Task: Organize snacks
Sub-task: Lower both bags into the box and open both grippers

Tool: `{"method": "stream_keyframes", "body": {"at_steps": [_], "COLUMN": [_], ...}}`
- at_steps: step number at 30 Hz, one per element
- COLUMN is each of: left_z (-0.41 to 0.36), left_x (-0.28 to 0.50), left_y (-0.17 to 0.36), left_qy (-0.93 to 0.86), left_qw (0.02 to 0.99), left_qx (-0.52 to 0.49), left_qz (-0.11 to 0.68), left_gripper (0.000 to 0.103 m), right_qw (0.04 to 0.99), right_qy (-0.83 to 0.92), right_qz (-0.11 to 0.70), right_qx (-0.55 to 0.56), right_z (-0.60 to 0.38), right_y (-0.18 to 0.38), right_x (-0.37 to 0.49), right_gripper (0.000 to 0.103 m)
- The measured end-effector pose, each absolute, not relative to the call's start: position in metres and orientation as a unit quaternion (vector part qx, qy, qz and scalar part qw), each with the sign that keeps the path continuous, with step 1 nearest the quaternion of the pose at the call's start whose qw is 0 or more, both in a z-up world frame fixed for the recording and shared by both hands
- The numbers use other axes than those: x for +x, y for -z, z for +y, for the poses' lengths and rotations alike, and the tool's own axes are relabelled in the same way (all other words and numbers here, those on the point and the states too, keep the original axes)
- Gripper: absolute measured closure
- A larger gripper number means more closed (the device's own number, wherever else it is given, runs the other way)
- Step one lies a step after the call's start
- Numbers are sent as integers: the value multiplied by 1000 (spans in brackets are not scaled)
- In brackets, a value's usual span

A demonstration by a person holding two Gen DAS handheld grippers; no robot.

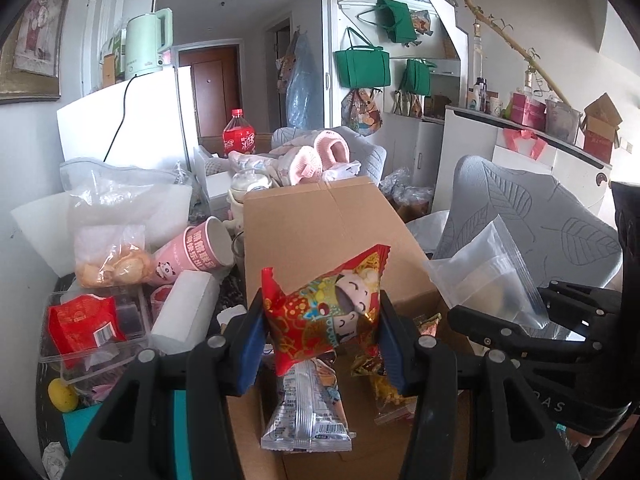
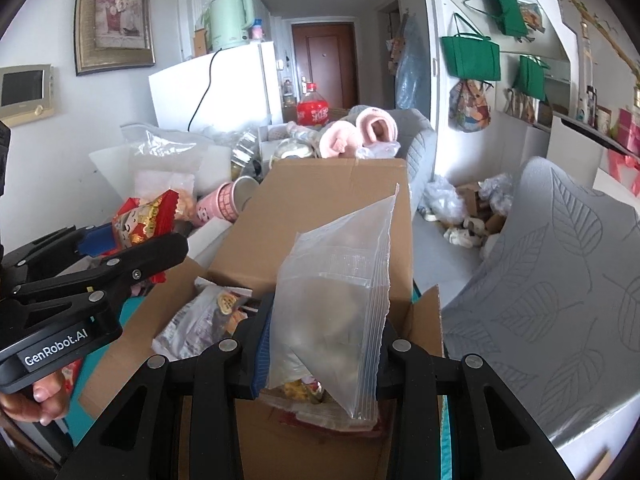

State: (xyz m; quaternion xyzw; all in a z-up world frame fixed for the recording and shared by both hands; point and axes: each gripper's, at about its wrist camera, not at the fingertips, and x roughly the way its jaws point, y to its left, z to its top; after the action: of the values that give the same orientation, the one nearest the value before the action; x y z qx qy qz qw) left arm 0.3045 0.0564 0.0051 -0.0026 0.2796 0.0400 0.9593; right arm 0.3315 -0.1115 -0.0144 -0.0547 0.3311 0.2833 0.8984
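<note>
The left gripper (image 1: 322, 332) is clamped on a red snack packet (image 1: 326, 312) printed with a cartoon figure, its blue pads pressing the packet's two sides and holding it above the open cardboard box (image 1: 320, 224). In the box below, at 6 o'clock from the packet, lie a silver snack packet (image 1: 308, 412) and, at 5 o'clock, more small wrapped snacks (image 1: 384, 380). The right gripper (image 2: 320, 344) is closed on a clear zip bag (image 2: 340, 304), which stands upright between its fingers over the same box; in the left wrist view this bag shows at 3 o'clock. The box sits on a crowded table whose surface is mostly hidden. At 9 o'clock from the box are a tipped pink paper cup (image 1: 196, 252), a plastic bag of pale crackers (image 1: 112, 258), a white foam block (image 1: 184, 308) and a clear plastic tray (image 1: 94, 344) holding a red packet (image 1: 80, 328). At 12 o'clock, beyond the box, lie pink fluffy slippers (image 1: 324, 152) and a red soda bottle (image 1: 239, 136). A white fridge (image 1: 132, 124) stands at 10 o'clock with a mint-green kettle (image 1: 148, 42) on top, and a framed picture (image 2: 114, 20) hangs on the wall beside it. A brown door (image 2: 324, 66) closes the hallway at 12 o'clock. Green tote bags (image 2: 472, 58) hang on the wall at 2 o'clock, and a grey chair back with a leaf pattern (image 2: 560, 272) rises at 3 o'clock.
</note>
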Motion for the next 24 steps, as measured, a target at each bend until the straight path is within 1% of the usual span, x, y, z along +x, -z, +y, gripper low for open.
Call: {"method": "stream_keyframes", "body": {"at_steps": [7, 19, 20, 22, 24], "left_z": [61, 63, 62, 62, 62], "left_x": [327, 352, 353, 357, 359], "left_y": [18, 49, 51, 54, 59], "left_qy": [-31, -58, -59, -60, -54], "left_qw": [947, 923, 921, 914, 911], "left_qx": [-20, -10, -7, -10, -14], "left_qz": [321, 381, 386, 400, 409], "left_gripper": [53, 53, 53, 51, 51], "right_qw": [886, 878, 878, 880, 883], "right_qy": [-282, -234, -231, -221, -212], "right_qz": [364, 413, 415, 416, 414], "right_qx": [-47, -60, -58, -62, -70], "right_z": [-112, -112, -112, -113, -113], "right_y": [33, 59, 59, 60, 59], "right_x": [347, 367, 368, 369, 368], "right_gripper": [67, 65, 63, 51, 47]}}
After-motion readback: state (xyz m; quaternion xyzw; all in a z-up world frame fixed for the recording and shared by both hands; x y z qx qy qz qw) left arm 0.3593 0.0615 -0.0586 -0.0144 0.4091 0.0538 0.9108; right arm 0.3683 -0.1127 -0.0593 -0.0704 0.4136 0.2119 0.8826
